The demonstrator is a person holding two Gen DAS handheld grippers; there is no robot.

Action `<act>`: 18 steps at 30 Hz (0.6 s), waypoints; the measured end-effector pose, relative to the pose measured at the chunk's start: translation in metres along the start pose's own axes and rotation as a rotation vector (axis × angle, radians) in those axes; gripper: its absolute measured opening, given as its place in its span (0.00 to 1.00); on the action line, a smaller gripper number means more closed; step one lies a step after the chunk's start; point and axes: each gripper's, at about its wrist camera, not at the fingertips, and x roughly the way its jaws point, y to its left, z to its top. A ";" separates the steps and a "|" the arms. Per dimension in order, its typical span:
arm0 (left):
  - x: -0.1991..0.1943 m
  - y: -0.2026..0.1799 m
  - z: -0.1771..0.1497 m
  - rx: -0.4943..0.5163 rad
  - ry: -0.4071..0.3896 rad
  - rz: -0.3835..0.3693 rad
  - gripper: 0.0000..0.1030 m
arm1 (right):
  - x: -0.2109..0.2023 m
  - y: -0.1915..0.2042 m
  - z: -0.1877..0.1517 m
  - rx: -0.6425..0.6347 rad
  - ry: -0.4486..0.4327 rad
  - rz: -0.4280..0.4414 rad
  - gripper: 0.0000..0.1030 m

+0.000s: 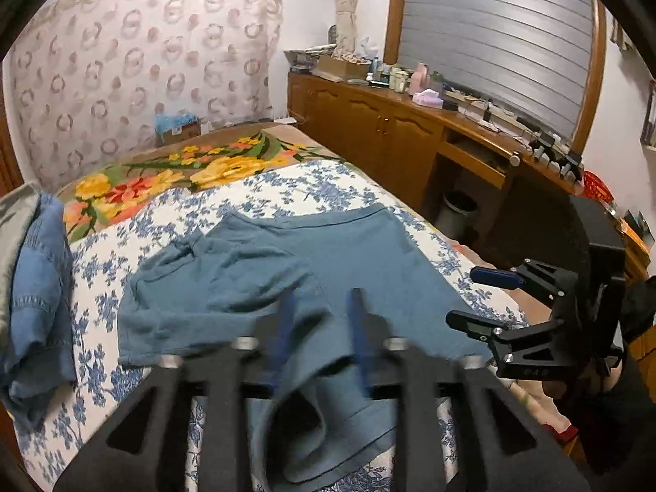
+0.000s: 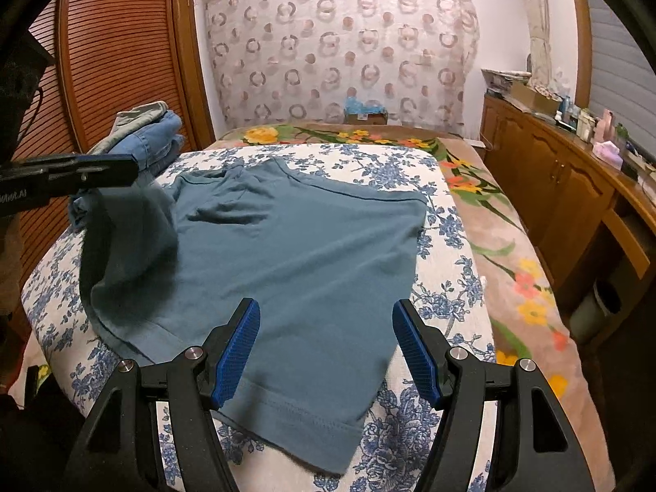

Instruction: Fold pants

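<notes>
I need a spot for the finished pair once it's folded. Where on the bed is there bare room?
Free: the floral blanket strip between the teal pants and the wooden cabinets, and the blanket band beyond the pants toward the cardboard box. Crowded: the side with the stacked jeans.

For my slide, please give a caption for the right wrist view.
Open right gripper above teal pants spread on the floral bed.

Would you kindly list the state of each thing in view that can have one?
Teal pants: spread on the bed, one leg lifted and draped at the left gripper.
Left gripper: partly open, blurred; cloth between the jaws, grip unclear.
Right gripper: open, empty, above the pants.
Denim clothes: piled at the bed's edge.
Window shutter: down.
</notes>
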 end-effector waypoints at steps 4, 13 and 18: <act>0.001 0.004 -0.009 -0.009 0.008 0.013 0.58 | 0.000 0.002 0.001 -0.002 -0.011 0.012 0.67; -0.001 0.037 -0.043 -0.067 0.030 0.077 0.59 | 0.017 0.021 0.003 -0.029 -0.002 0.088 0.60; 0.007 0.046 -0.066 -0.088 0.070 0.088 0.59 | 0.039 0.031 0.006 -0.038 0.034 0.143 0.48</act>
